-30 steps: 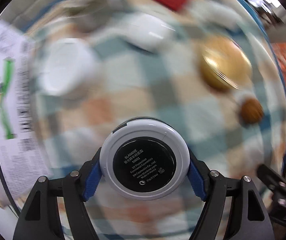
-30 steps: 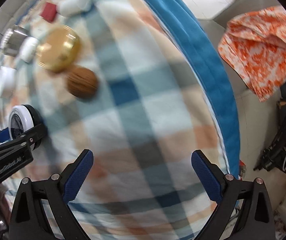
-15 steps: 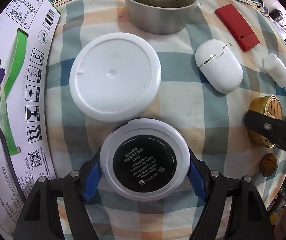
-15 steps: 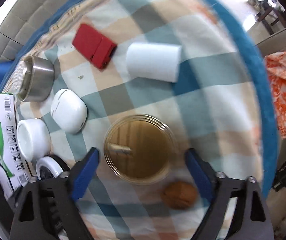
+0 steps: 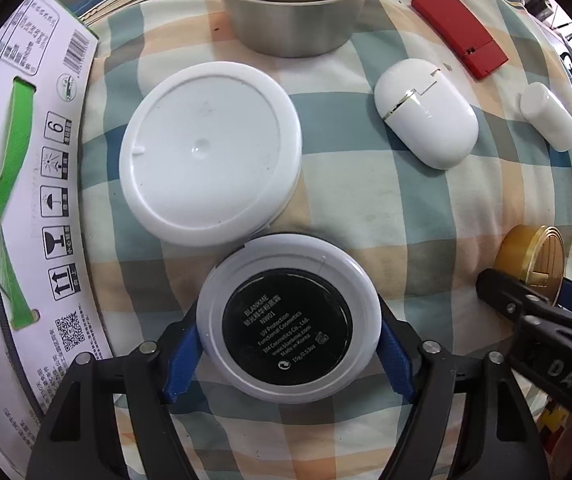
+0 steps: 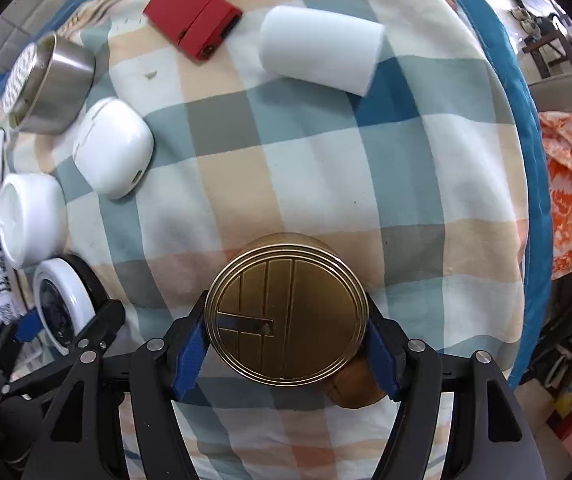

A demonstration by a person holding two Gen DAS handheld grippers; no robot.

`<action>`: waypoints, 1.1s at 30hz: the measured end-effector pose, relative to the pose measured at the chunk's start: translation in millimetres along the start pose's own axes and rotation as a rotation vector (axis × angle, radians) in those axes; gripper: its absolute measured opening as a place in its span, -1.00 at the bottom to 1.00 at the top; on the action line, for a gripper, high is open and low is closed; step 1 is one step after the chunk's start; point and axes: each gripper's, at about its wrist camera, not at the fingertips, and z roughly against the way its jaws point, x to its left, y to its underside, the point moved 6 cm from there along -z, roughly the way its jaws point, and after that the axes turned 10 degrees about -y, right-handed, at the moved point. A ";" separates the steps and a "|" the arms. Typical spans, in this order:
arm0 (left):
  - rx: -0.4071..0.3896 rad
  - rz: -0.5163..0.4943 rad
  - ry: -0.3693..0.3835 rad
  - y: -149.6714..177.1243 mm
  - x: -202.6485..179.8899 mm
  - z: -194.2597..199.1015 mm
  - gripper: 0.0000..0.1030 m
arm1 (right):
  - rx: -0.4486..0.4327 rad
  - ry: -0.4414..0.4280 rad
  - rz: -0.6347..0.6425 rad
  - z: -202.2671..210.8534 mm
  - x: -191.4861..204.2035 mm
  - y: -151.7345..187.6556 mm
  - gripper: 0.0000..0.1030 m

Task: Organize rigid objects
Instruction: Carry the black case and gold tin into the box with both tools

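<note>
My left gripper (image 5: 288, 345) is shut on a round white compact (image 5: 288, 317) with a black label, held just in front of a white jar (image 5: 209, 152) on the checked cloth. The compact also shows in the right wrist view (image 6: 59, 306). My right gripper (image 6: 286, 334) is closed around a gold tin (image 6: 286, 308), its blue pads touching both sides. The tin also shows at the right in the left wrist view (image 5: 534, 258). A brown walnut (image 6: 356, 386) lies under the tin by the right pad.
A steel strainer cup (image 5: 292, 8), a white earbud case (image 5: 426, 114), a red flat case (image 5: 460, 30) and a white cylinder (image 5: 548, 120) lie further back. A printed cardboard box (image 5: 13, 200) stands on the left. The cloth's blue edge (image 6: 526, 160) drops off at the right.
My right gripper moved in over the gold tin and closed on it. My left gripper, still holding the compact, settled in front of the white jar.
</note>
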 end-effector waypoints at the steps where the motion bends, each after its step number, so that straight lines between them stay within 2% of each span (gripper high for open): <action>1: 0.000 -0.005 -0.002 0.2 -0.6 0.1 0.43 | 0.000 0.012 0.001 -0.2 2.1 -0.5 0.32; 5: -0.008 -0.015 -0.003 -11.3 -4.2 10.1 0.42 | 0.003 0.002 -0.017 4.0 9.8 -0.4 0.30; 7: -0.024 -0.015 0.001 -10.1 -4.6 19.5 0.42 | -0.008 -0.005 -0.017 9.5 0.5 -0.3 0.30; 13: -0.119 -0.009 0.039 -9.7 0.6 64.0 0.42 | -0.055 -0.028 0.001 43.3 0.1 6.9 0.30; 17: -0.172 0.023 0.085 -7.1 17.1 98.8 0.42 | -0.090 -0.043 0.026 72.6 15.9 13.5 0.30; 22: -0.268 0.049 0.126 -2.2 53.2 152.1 0.42 | -0.155 -0.065 0.091 113.5 42.8 42.0 0.30; 27: -0.357 0.070 0.146 5.9 106.6 189.6 0.42 | -0.223 -0.110 0.163 151.4 108.8 62.9 0.30; 30: -0.386 0.077 0.121 4.2 138.7 205.6 0.42 | -0.255 -0.132 0.199 164.7 152.9 69.4 0.30; 33: -0.403 0.100 0.079 2.7 178.1 205.8 0.42 | -0.276 -0.138 0.233 164.0 200.1 68.7 0.30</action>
